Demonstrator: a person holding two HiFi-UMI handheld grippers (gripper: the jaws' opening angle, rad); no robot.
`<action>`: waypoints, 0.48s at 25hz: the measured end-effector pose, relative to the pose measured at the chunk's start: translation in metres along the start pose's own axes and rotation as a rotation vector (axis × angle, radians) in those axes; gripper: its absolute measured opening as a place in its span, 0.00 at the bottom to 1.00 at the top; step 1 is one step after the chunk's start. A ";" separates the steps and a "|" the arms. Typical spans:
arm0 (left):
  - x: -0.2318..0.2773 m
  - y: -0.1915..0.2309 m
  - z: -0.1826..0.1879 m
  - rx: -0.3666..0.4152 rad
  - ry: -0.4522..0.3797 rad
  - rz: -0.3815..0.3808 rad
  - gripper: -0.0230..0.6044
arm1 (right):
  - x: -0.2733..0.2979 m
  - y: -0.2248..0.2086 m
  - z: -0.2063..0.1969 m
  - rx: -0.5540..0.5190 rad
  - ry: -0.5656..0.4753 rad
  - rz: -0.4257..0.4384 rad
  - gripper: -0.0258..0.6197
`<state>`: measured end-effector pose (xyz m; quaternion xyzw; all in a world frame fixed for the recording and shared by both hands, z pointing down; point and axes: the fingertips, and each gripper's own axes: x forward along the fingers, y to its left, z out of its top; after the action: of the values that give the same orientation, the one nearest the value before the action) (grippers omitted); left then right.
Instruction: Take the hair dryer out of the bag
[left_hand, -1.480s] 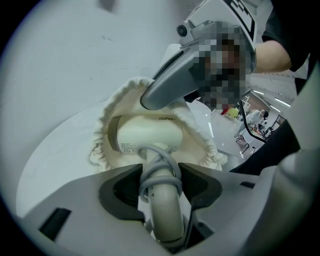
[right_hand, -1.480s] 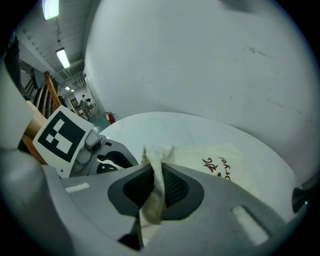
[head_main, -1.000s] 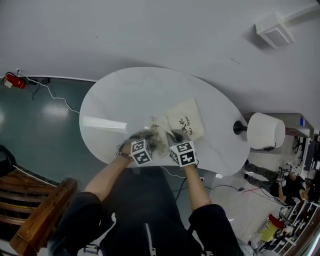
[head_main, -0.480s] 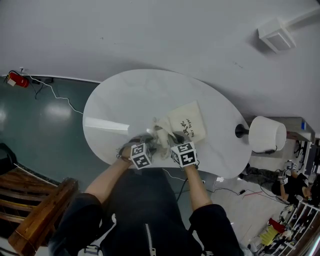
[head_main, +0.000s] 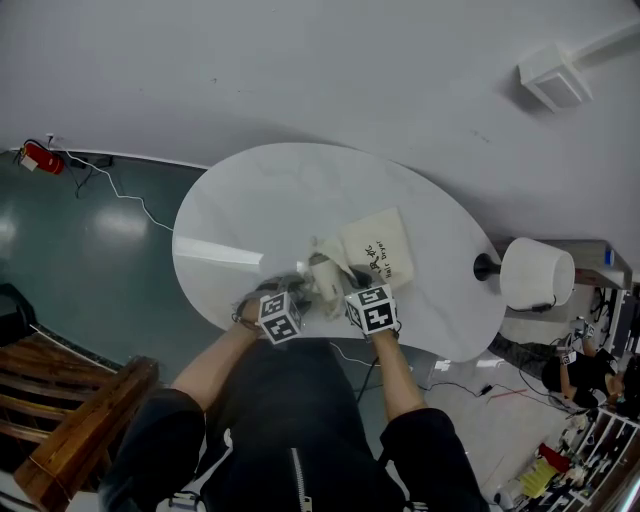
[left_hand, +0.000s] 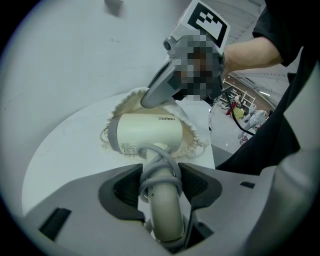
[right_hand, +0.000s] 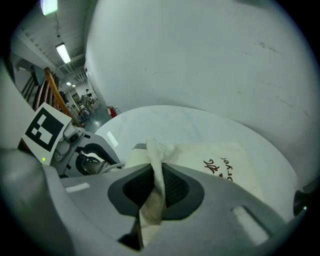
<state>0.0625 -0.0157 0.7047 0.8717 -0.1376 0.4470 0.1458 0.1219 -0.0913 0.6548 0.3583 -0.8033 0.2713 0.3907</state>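
A cream hair dryer (left_hand: 145, 132) with its grey cord wound round the handle pokes barrel-first out of the mouth of a cream cloth bag (head_main: 372, 250) that lies on the white oval table (head_main: 300, 190). My left gripper (left_hand: 159, 186) is shut on the dryer's handle (left_hand: 165, 210). The right gripper (right_hand: 159, 186) pinches a fold of the bag's rim (right_hand: 156, 160) between its jaws. In the head view both grippers (head_main: 280, 316) (head_main: 370, 308) sit side by side at the table's near edge, with the dryer (head_main: 324, 274) between them.
A white lamp (head_main: 536, 272) on a black base stands at the table's right end. A wooden chair (head_main: 70, 400) is at the lower left on the green floor. A cable (head_main: 120, 195) runs across the floor from a red extinguisher (head_main: 38, 158).
My left gripper has drawn the dryer slightly towards the near-left, out of the bag's mouth. The right gripper holds the bag's rim in the same place.
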 end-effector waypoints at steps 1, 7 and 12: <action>-0.001 0.000 -0.001 -0.003 -0.001 0.003 0.40 | 0.001 0.000 0.001 -0.002 0.000 0.000 0.08; -0.009 0.003 -0.014 -0.023 0.005 0.027 0.40 | 0.005 0.002 0.001 -0.009 0.006 0.000 0.08; -0.016 0.005 -0.024 -0.060 0.003 0.041 0.40 | 0.011 0.003 0.001 -0.012 0.013 -0.003 0.08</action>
<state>0.0340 -0.0089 0.7057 0.8632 -0.1689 0.4470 0.1630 0.1149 -0.0943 0.6627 0.3553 -0.8020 0.2681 0.3983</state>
